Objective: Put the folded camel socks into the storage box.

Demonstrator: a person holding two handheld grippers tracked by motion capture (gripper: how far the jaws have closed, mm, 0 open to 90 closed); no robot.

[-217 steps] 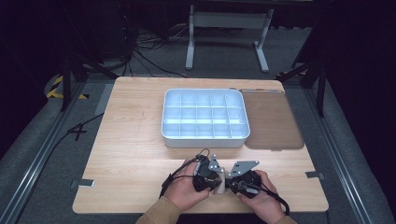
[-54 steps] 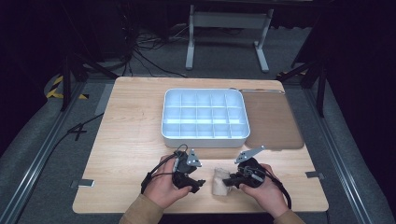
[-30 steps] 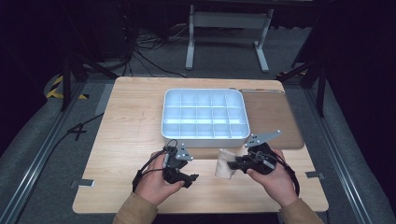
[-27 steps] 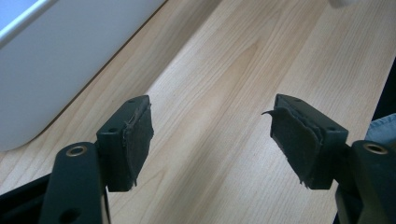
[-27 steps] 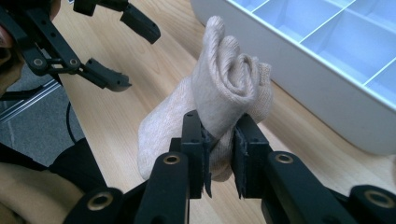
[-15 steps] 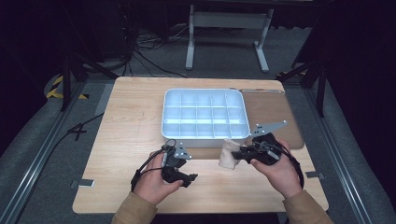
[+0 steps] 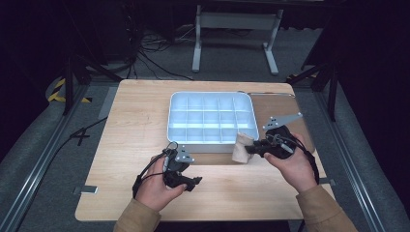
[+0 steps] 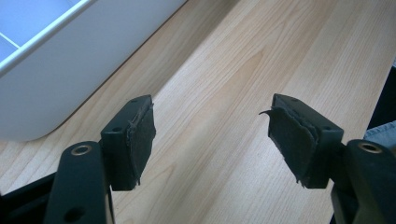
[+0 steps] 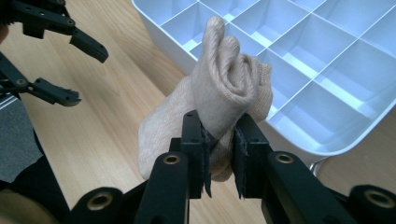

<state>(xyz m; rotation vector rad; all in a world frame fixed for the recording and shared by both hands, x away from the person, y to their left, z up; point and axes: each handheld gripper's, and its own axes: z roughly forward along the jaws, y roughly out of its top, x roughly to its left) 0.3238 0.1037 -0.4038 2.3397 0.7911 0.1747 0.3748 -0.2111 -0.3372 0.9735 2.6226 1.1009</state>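
Nearest the person, the left gripper [image 7: 191, 181] sits low over the pale wooden table [image 7: 135, 125], its jaws standing wide apart with nothing but bare wood grain between the worn black pads [image 8: 140, 140], so it plays no part in the carry and is best kept parked clear of the path. A little farther out, the right gripper [image 9: 219, 154] has its jaws clamped on the rolled beige knitted sock [image 9: 224, 107], pinching the bundle near its lower end so that the rolled top stands above the pads and a loose flap hangs to one side. In the high view the sock [image 7: 241, 147] hangs just at the near right corner of the shallow white plastic tray with a grid of square compartments [image 7: 174, 133], close to its front wall and not yet inside any cell. The step in hand looks like carrying the sock over the rim into a compartment. To do it well, the bundle should probably be lifted enough that the hanging flap clears the front wall, then centred over one cell before lowering, since the roll seems about as wide as a compartment and could snag on a divider. The grip should hold until the sock rests on the cell's floor, or the roll may spring open. Beyond the tray, a dark brown flat mat [image 7: 270, 104] lies against its right side.
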